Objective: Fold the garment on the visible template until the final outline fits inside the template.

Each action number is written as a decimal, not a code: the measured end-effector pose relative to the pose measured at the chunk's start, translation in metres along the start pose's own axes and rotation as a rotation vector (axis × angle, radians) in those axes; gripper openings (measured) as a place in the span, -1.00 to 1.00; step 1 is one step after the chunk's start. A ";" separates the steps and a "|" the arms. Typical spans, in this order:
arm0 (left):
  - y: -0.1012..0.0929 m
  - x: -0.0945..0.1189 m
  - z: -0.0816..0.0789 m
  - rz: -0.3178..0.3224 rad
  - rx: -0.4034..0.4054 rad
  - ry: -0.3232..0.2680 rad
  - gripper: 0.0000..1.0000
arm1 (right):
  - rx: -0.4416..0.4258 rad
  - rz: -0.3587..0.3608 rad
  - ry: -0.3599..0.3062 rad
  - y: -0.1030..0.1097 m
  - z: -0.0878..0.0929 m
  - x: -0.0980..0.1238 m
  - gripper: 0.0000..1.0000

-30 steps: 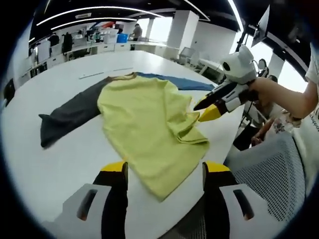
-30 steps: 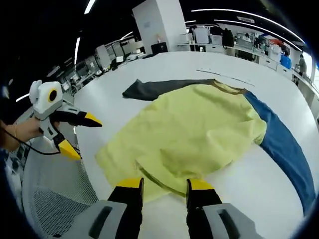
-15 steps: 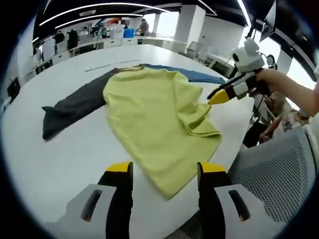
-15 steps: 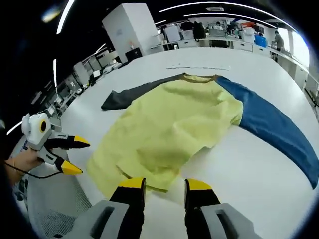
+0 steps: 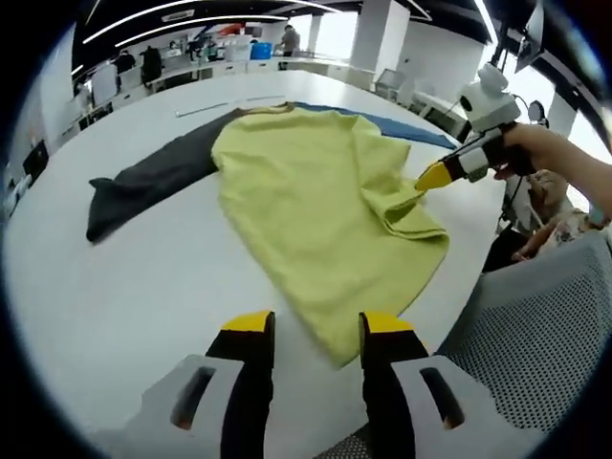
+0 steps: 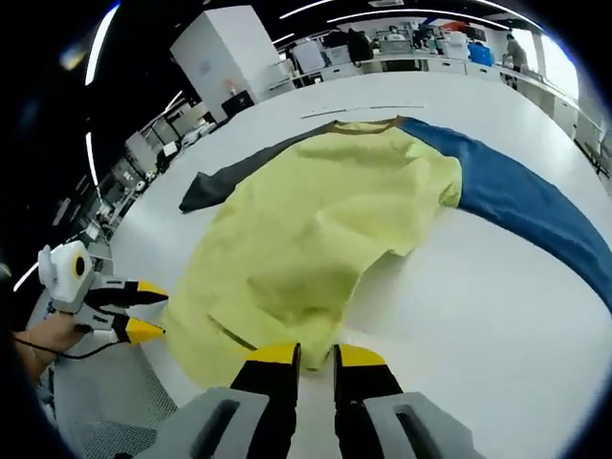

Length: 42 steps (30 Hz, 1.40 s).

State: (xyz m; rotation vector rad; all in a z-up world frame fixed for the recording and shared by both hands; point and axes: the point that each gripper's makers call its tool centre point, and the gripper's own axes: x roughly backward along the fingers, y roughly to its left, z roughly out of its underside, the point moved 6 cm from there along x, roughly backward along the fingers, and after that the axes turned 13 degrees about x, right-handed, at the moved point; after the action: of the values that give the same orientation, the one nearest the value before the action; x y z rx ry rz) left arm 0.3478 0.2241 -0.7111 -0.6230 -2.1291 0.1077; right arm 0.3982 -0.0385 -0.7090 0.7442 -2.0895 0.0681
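the garment (image 5: 316, 201) is seen as soft matt cloth, lightly textured in its yellow body. the table (image 5: 124, 287) is shown smooth, white and faintly glossy. the chair (image 5: 535, 335) is covered in grey mesh fabric.

Both views low at table edge (image 5: 115, 316) (opposite hem corners), sharing garment (image 5: 316, 201).

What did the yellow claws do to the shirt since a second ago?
The right gripper narrowed its jaws and closed in on the near edge of the yellow shirt; whether it pinches cloth is unclear. The left gripper narrowed a little, too. The grey sleeve and blue sleeve lay spread as before.
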 end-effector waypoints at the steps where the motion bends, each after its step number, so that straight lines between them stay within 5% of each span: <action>1: 0.002 0.001 0.001 -0.020 0.029 0.003 -0.50 | 0.000 0.001 0.002 0.000 0.000 0.000 -0.85; 13: -0.003 0.001 0.005 0.006 0.051 0.015 -0.68 | -0.035 -0.001 0.000 -0.002 0.004 0.001 -1.00; 20: -0.005 0.001 0.007 -0.019 0.029 0.046 -0.98 | -0.016 -0.009 0.001 -0.001 0.006 0.001 -1.00; 42: -0.004 0.012 -0.003 -0.002 0.052 -0.020 -1.00 | -0.006 0.029 -0.038 -0.017 0.018 0.041 -1.00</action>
State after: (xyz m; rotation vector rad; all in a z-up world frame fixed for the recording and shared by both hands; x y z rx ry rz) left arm 0.3427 0.2259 -0.6996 -0.5909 -2.1390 0.1682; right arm 0.3768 -0.0773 -0.6922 0.7166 -2.1355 0.0644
